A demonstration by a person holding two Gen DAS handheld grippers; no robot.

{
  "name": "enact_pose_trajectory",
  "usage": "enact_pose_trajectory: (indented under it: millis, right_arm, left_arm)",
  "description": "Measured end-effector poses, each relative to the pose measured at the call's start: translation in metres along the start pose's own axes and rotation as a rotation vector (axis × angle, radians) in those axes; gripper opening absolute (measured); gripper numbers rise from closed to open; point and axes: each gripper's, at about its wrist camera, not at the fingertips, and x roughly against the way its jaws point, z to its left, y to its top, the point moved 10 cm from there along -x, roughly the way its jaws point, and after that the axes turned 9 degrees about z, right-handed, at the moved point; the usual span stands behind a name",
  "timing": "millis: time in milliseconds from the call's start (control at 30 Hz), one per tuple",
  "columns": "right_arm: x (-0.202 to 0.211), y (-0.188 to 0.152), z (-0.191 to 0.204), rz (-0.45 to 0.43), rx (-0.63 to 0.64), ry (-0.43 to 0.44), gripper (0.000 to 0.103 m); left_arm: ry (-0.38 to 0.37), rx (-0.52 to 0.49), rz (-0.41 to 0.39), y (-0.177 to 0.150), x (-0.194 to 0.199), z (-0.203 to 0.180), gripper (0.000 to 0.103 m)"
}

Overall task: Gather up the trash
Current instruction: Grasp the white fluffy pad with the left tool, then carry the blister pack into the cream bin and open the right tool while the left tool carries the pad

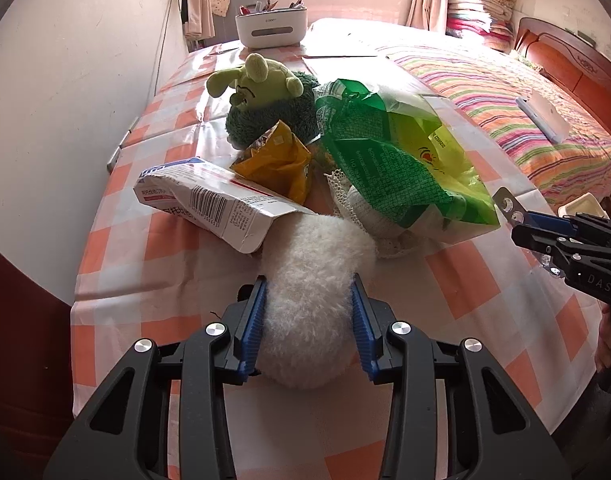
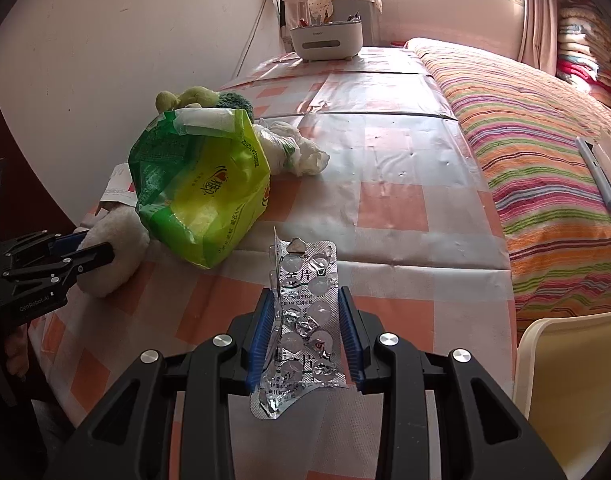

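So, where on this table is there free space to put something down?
Free: the checked tablecloth between the green bag and the striped bed cover, up to the white box. Also the near strip before the left gripper. Crowded: the wall side, with carton, yellow wrapper and plush toys.

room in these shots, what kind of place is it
Most likely a bedroom at home: a bed with a striped cover beside the checked table, a wooden headboard, and folded quilts stacked by the window.

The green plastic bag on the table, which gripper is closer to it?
Left. The left gripper clamps the white plush lying against the green bag; the right gripper, holding a blister pack, sits apart.
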Motion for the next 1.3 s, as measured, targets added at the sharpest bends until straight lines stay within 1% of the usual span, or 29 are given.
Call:
enact_pose_trajectory:
  millis: [500,700,1033,1300]
  right_arm:
    - [0.023,-0.006,-0.013,-0.043,-0.027,-0.001,0.032]
    - [0.034,-0.01,-0.022,-0.064,-0.042,-0.007,0.032]
    - [0.05,-0.017,-0.041,-0.086,-0.073,-0.021,0.032]
    - [0.061,-0.018,-0.06,-0.111,-0.098,-0.046,0.032]
  left_arm:
    - [-0.084,-0.047,-0.111,0.018,0.047,-0.045,0.039]
    - [-0.149,-0.065,-0.152,0.025,0.063,-0.068,0.039]
    - [-0.221,-0.079,-0.18,0.04,0.071,-0.103,0.039]
    - [-0.252,-0.105,-0.18,0.049,0.07,-0.131,0.04]
